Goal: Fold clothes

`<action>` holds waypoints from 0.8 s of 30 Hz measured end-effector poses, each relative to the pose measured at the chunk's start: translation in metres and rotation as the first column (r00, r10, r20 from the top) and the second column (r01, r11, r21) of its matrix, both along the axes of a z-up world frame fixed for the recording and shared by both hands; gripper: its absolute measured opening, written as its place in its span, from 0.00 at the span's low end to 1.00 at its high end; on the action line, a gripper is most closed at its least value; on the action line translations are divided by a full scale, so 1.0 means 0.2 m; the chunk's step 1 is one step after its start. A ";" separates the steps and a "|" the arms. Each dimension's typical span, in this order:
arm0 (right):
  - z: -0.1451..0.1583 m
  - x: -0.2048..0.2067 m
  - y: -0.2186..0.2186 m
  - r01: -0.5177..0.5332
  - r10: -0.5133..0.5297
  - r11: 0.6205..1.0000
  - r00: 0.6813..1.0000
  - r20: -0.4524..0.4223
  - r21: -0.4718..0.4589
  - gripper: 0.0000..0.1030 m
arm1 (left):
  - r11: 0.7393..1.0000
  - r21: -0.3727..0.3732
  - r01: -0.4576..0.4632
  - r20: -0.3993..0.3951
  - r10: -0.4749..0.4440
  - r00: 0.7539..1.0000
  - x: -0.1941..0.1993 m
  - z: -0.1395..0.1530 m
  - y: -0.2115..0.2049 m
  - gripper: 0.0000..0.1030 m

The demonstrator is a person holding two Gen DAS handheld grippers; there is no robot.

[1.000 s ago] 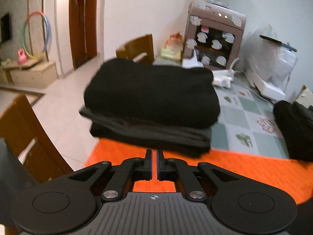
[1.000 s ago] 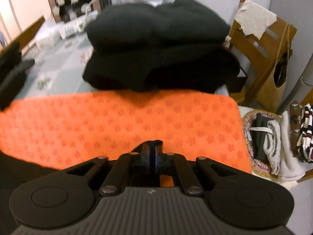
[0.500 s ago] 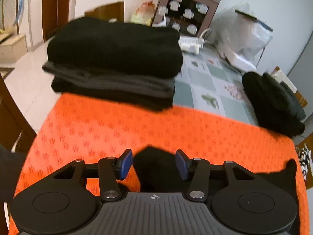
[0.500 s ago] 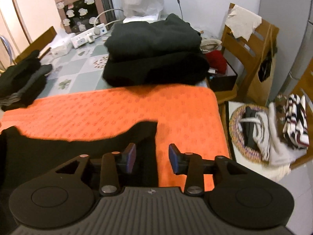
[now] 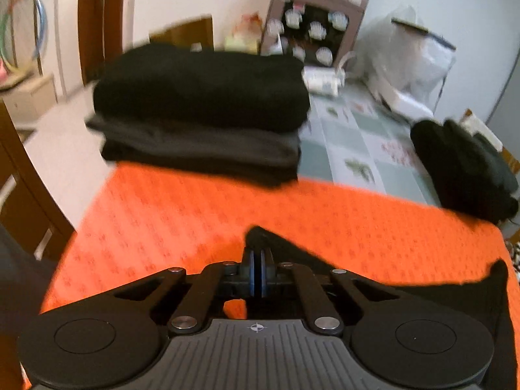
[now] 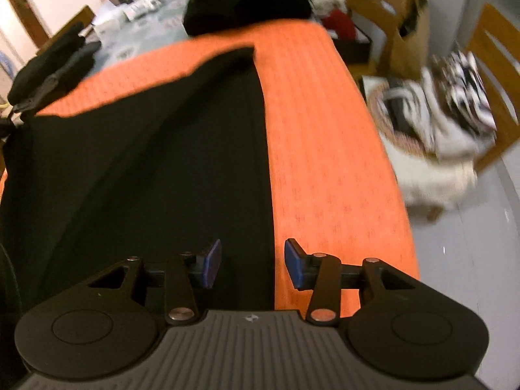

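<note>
Pinching black garment [image 5: 286, 247], left tool [image 5: 259, 271]; right tool [image 6: 253, 263] agape, empty; clothes-filled basket [image 6: 386, 130] nearby.

Soft indoor light is filling both views evenly; motion blur is smearing everything, and the fisheye lens is bending and darkening the corners.
</note>
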State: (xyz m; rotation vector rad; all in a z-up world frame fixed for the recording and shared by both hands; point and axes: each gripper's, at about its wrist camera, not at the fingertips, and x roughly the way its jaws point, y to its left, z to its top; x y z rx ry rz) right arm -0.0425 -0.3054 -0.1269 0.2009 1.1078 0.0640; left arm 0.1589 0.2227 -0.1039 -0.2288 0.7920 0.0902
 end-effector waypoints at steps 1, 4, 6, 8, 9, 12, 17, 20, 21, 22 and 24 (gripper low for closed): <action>-0.01 -0.04 0.01 0.007 -0.007 1.000 1.000 -0.011 0.003 0.47 | 1.000 0.011 -0.004 0.016 0.004 1.000 0.01 0.03 0.01 0.06; -0.05 -0.16 0.05 0.019 -0.018 1.000 0.999 -0.038 0.006 0.47 | 0.998 0.059 -0.017 0.055 0.014 0.998 0.05 0.08 0.03 0.06; -0.06 -0.21 0.08 0.013 -0.013 1.000 0.999 -0.042 -0.001 0.47 | 0.997 0.080 -0.016 0.061 0.011 0.998 0.08 0.08 0.04 0.06; -0.07 -0.25 0.11 0.009 -0.009 1.000 0.999 -0.043 -0.009 0.47 | 0.994 0.112 -0.005 0.049 -0.001 0.999 0.11 0.05 0.04 0.06; -0.07 -0.27 0.13 0.008 -0.008 1.000 0.999 -0.046 -0.011 0.47 | 0.991 0.131 0.003 0.039 -0.008 0.999 0.13 0.02 0.04 0.06; -0.09 -0.28 0.14 0.017 -0.018 0.999 0.999 -0.046 -0.028 0.46 | 0.987 0.161 0.018 0.016 -0.021 1.000 0.15 -0.07 0.03 0.06; -0.13 -0.27 0.14 0.044 -0.048 0.998 0.997 -0.058 -0.053 0.37 | 0.988 0.151 0.013 0.012 -0.015 1.000 0.12 -0.12 0.05 0.06; -0.12 -0.27 0.12 0.073 -0.078 0.994 0.995 -0.063 -0.077 0.37 | 0.989 0.147 0.023 0.016 -0.025 1.000 0.10 -0.12 0.06 0.06; -0.12 -0.27 0.11 0.081 -0.086 0.994 0.994 -0.071 -0.077 0.37 | 0.990 0.142 0.023 0.015 -0.026 1.000 0.10 -0.11 0.06 0.07; -0.12 -0.28 0.11 0.079 -0.083 0.995 0.993 -0.081 -0.056 0.36 | 0.990 0.137 0.021 0.014 -0.023 1.000 0.10 -0.11 0.06 0.07; -0.13 -0.28 0.11 0.073 -0.075 0.997 0.992 -0.100 -0.022 0.13 | 0.991 0.130 0.020 0.014 -0.022 1.000 0.10 -0.11 0.07 0.06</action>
